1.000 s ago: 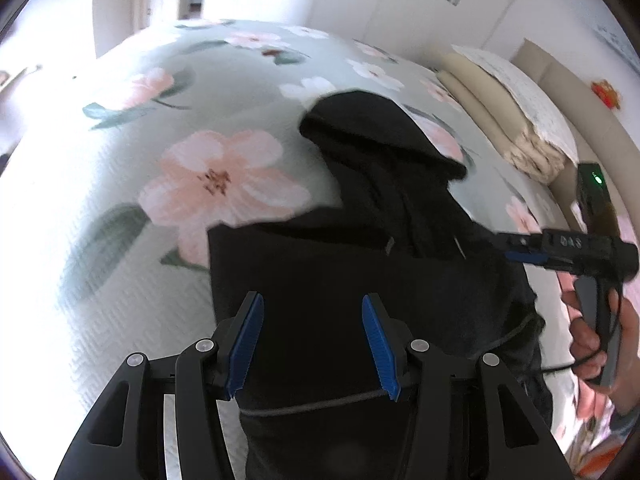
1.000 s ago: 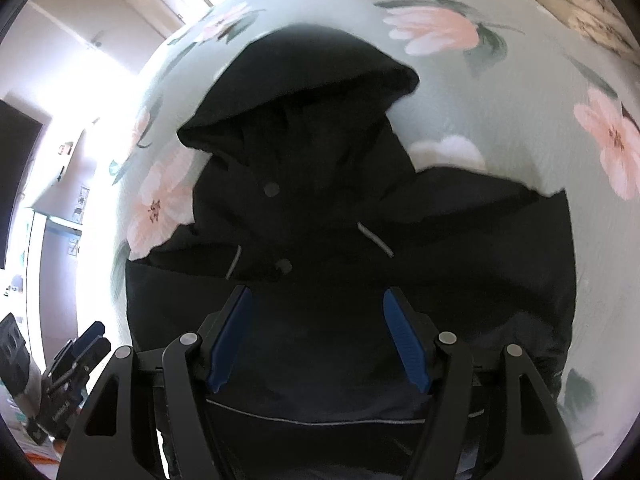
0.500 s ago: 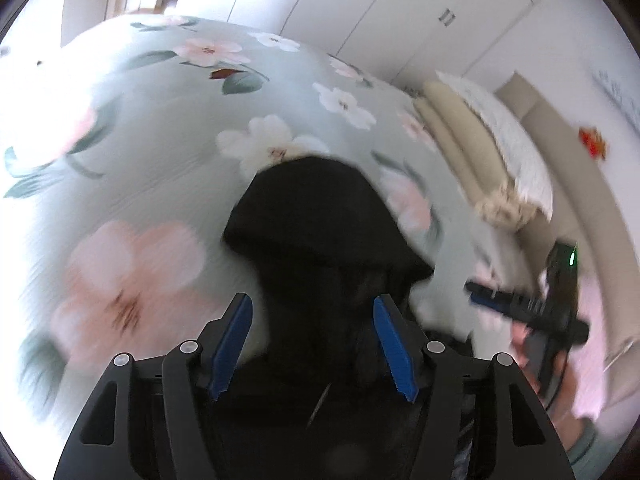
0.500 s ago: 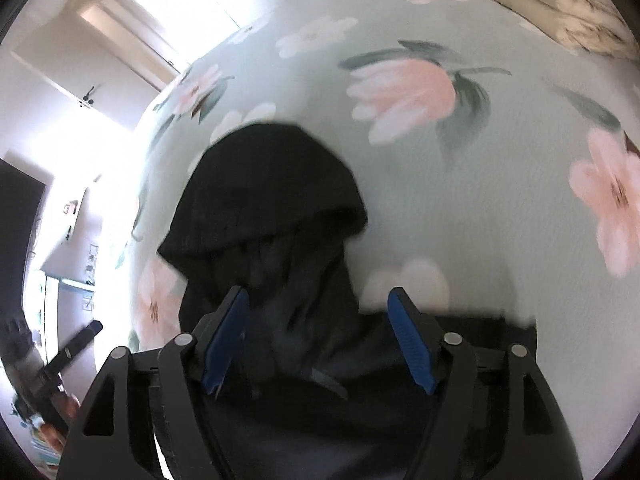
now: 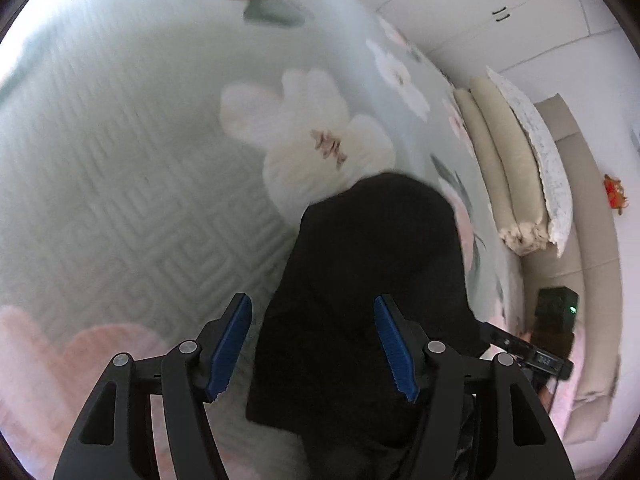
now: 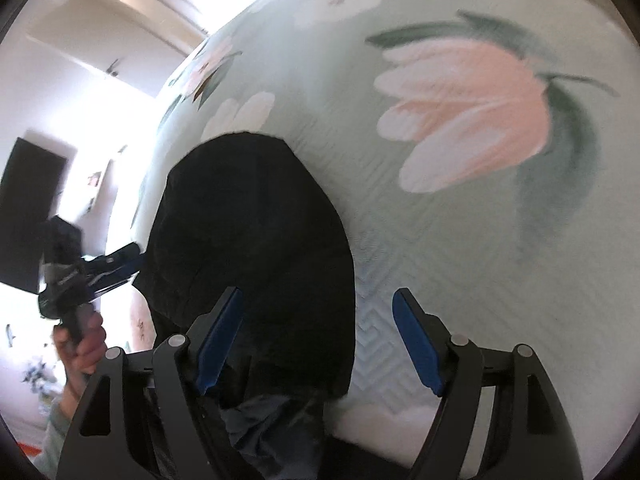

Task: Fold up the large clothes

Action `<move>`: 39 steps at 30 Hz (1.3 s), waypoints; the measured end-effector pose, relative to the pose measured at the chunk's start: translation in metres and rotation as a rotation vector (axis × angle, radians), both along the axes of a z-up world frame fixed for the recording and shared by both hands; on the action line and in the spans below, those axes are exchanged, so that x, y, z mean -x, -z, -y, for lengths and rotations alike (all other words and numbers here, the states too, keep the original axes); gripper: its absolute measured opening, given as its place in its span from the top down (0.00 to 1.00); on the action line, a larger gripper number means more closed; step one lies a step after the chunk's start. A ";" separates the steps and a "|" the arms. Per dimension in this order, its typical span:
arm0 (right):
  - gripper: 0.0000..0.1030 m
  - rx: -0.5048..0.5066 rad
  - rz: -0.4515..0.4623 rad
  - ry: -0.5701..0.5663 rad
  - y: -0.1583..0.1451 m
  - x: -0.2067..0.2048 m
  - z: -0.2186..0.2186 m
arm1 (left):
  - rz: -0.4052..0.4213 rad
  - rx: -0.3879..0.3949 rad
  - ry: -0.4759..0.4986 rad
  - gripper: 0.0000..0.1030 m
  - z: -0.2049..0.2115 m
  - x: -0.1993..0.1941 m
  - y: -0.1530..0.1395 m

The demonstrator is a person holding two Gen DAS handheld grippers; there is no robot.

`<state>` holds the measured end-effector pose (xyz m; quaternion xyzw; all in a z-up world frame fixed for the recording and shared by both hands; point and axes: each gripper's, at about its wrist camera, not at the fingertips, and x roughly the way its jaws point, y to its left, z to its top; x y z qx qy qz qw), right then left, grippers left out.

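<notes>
A black hooded jacket lies on the flowered bedspread; its hood (image 5: 380,260) points away from me and also shows in the right wrist view (image 6: 256,240). My left gripper (image 5: 314,348) is open and empty, low over the hood's left half. My right gripper (image 6: 318,344) is open and empty, with the hood's right edge between its blue pads (image 6: 416,344). Each gripper shows in the other's view, the right one (image 5: 532,356) at the hood's right side, the left one (image 6: 96,272) at its left side. The jacket's body is mostly hidden below both views.
The pale green quilted bedspread (image 5: 120,200) with pink and white flowers spreads ahead (image 6: 480,240). Beige pillows (image 5: 508,168) and a padded headboard (image 5: 592,208) lie to the right. White wardrobe doors (image 5: 480,8) stand behind. A dark screen (image 6: 28,216) stands on the left.
Both grippers have moved forward from over the jacket's body to either side of the hood and come closer to the bed. Both stayed open.
</notes>
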<state>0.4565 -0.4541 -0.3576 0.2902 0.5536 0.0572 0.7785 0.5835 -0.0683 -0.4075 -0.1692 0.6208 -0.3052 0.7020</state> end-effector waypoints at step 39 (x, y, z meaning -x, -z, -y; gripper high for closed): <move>0.65 0.548 0.161 -0.185 -0.139 0.373 -0.157 | 0.348 -0.206 0.154 0.85 -0.189 0.418 -0.119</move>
